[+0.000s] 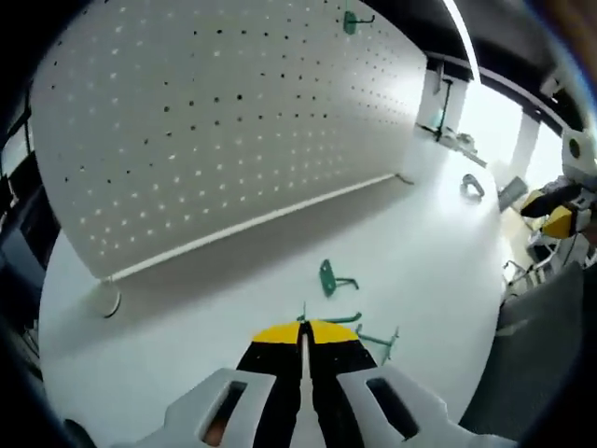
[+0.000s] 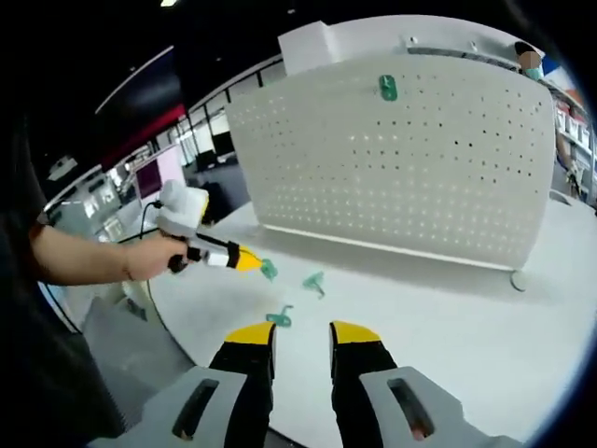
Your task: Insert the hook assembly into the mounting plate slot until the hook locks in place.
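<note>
Your left gripper (image 1: 303,343) has its yellow-tipped jaws pressed together with nothing visibly between them, hovering over green plastic hooks (image 1: 330,279) lying on the white table (image 1: 438,252) before the upright white perforated pegboard (image 1: 224,121), while your right gripper (image 2: 302,338) stands open and empty.

left gripper (image 1: 303,347): black jaws with yellow tips, pale grey plastic base with slotted cutouts. right gripper (image 2: 301,338): same build, black jaws, yellow tips, grey slotted mounts. in the right gripper view the left gripper has a white body, black neck, yellow tip, thin dark cable trailing off; person's forearm (image 2: 79,257) bare, dark clothing at the edge.
</note>
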Available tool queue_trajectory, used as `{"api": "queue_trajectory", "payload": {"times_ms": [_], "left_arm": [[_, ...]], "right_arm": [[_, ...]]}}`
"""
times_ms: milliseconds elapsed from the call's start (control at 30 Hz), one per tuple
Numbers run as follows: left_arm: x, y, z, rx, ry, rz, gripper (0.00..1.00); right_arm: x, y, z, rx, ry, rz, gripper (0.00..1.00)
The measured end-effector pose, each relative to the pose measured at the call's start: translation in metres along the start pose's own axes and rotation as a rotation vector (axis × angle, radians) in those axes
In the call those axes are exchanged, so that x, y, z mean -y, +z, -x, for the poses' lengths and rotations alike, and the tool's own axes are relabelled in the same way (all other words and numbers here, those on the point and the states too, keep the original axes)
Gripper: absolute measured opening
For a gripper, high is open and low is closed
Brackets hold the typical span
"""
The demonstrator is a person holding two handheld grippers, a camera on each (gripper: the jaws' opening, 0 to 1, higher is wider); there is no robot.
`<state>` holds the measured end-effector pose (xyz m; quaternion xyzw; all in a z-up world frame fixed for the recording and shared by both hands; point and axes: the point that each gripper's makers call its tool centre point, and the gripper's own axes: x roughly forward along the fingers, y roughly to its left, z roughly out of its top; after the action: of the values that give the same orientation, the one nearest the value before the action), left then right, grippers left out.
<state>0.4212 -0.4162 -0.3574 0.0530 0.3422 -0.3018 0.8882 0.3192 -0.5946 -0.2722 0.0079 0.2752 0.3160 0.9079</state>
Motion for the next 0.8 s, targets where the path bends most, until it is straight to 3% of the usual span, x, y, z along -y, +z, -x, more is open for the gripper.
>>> {"api": "queue_trajectory", "payload": {"times_ms": [233, 333, 400, 800], "left_arm": [[0.019, 0.029, 0.026, 0.033, -0.034, 0.007, 0.01], [0.031, 0.042, 0.039, 0.029, -0.05, -0.026, 0.01], [0.039, 0.047, 0.044, 0.023, -0.068, -0.045, 0.01], [0.074, 0.06, 0.073, -0.02, -0.117, 0.028, 0.01]], "right_arm": [[-0.015, 0.018, -0.011, 0.026, 0.051, 0.06, 0.22], [-0.021, 0.029, -0.015, 0.047, 0.069, 0.088, 0.22], [-0.025, 0.035, -0.016, 0.061, 0.08, 0.104, 0.22], [-0.054, 0.045, -0.018, 0.095, 0.128, 0.145, 0.22]]}}
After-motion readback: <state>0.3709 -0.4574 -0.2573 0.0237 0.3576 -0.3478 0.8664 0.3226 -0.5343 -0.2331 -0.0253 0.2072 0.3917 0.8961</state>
